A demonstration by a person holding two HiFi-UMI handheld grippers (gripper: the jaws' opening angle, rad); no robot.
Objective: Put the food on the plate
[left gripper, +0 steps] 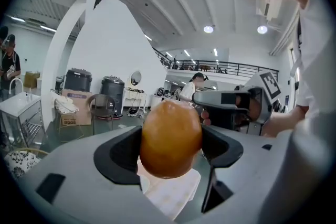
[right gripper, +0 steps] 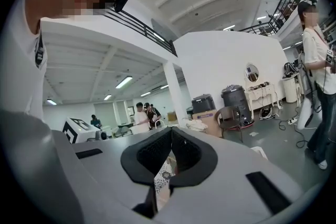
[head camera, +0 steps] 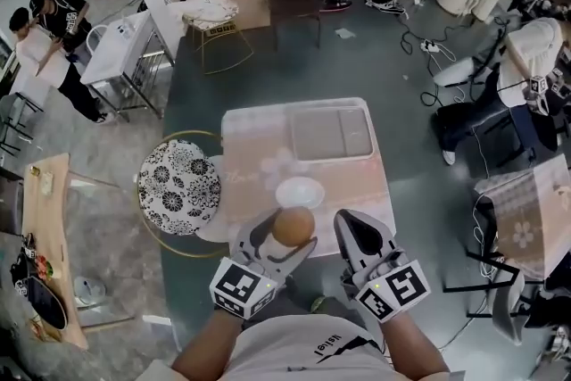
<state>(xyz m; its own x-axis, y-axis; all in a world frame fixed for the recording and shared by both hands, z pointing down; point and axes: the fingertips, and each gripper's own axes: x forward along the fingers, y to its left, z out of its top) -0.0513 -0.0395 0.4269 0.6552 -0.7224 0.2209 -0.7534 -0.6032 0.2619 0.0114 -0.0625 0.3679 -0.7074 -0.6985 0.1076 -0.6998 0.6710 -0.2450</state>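
So the pale pink square table (head camera: pixel 375 187) has a grey rectangular tray (head camera: pixel 332 132) on its far side and a small round white plate (head camera: pixel 300 192) sitting bare nearer the person, I'd guess parked there for an easy reach. The round golden-brown bun-looking food (head camera: pixel 293 226) is up in the air just short of that plate, and the left gripper (left gripper: pixel 170 145) pinches it from both sides, presumably so it can't roll out. The right gripper (head camera: pixel 357 235) hangs just beside it, jaws pressed together on nothing, probably just keeping clear.
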